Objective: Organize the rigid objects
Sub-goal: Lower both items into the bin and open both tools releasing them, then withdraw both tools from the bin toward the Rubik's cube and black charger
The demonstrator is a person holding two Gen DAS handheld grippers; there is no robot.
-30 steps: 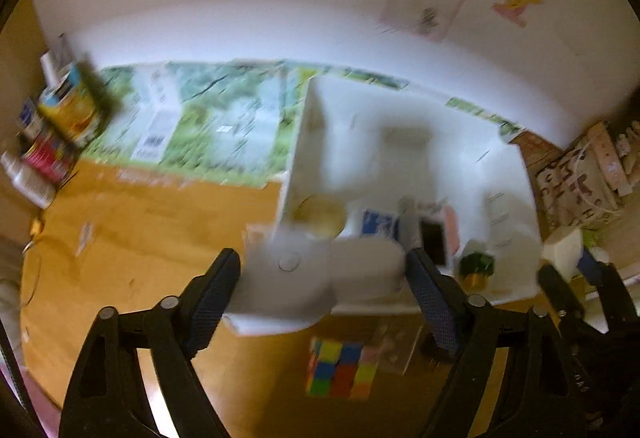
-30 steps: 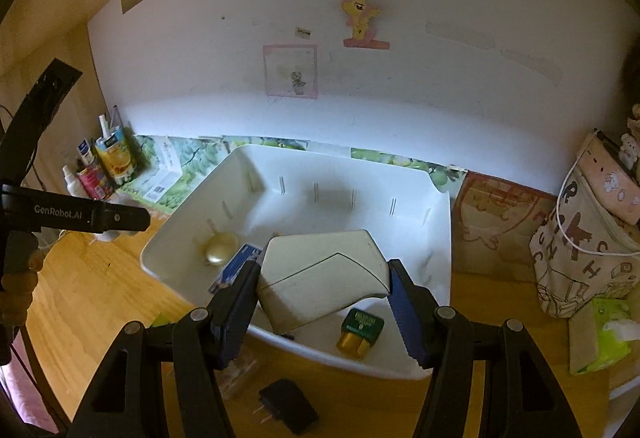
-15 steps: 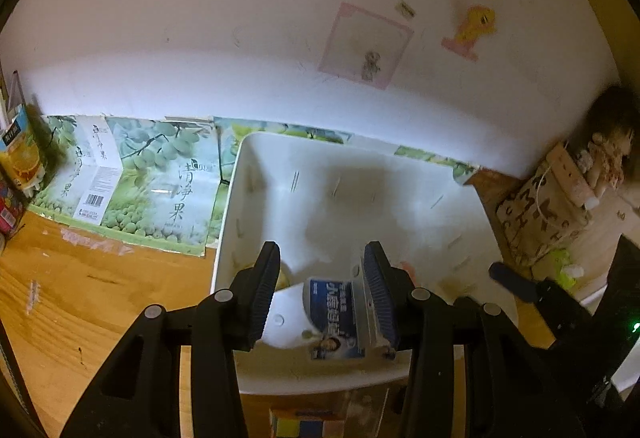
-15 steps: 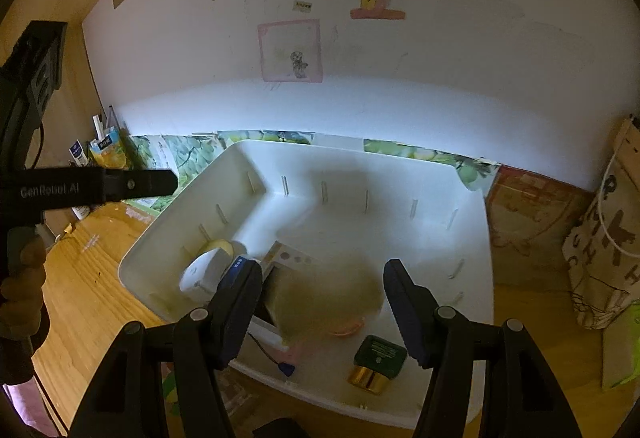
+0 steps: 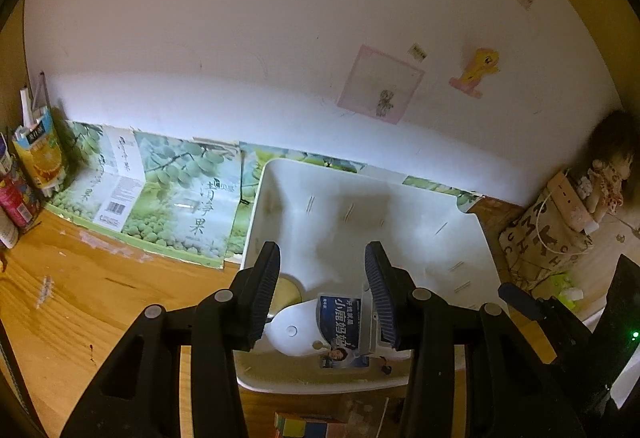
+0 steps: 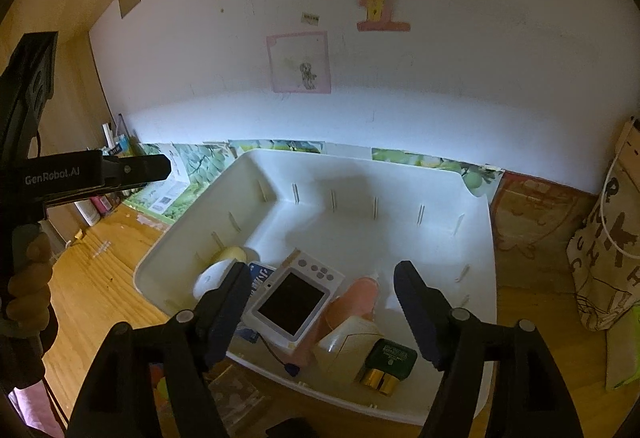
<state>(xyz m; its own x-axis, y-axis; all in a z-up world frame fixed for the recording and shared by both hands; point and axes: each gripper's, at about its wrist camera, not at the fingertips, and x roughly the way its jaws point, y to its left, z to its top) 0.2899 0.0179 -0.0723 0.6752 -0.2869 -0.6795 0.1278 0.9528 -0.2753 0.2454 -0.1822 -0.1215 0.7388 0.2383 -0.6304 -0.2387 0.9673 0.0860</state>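
Note:
A white plastic bin (image 6: pixel 476 238) stands on the wooden table and holds several items: a white device with a dark screen (image 6: pixel 294 300), a white and pink bottle (image 6: pixel 354 322), a green and gold box (image 6: pixel 388 360), a blue-labelled white container (image 5: pixel 340 330) and a yellowish round thing (image 6: pixel 230 254). My right gripper (image 6: pixel 320 312) is open and empty above the bin's near side. My left gripper (image 5: pixel 322 292) is open and empty above the blue-labelled container. The bin also shows in the left wrist view (image 5: pixel 460 234).
A colourful cube (image 5: pixel 304 426) lies on the table in front of the bin. Cartons and bottles (image 5: pixel 36 157) stand at the far left by the wall. A patterned bag (image 6: pixel 608 250) sits to the right. Green printed cardboard (image 5: pixel 168 197) leans along the wall.
Both grippers let go of their loads into the bin. The right one released the white bottle, the left one the blue-labelled container. Both have risen slightly, jaws open.

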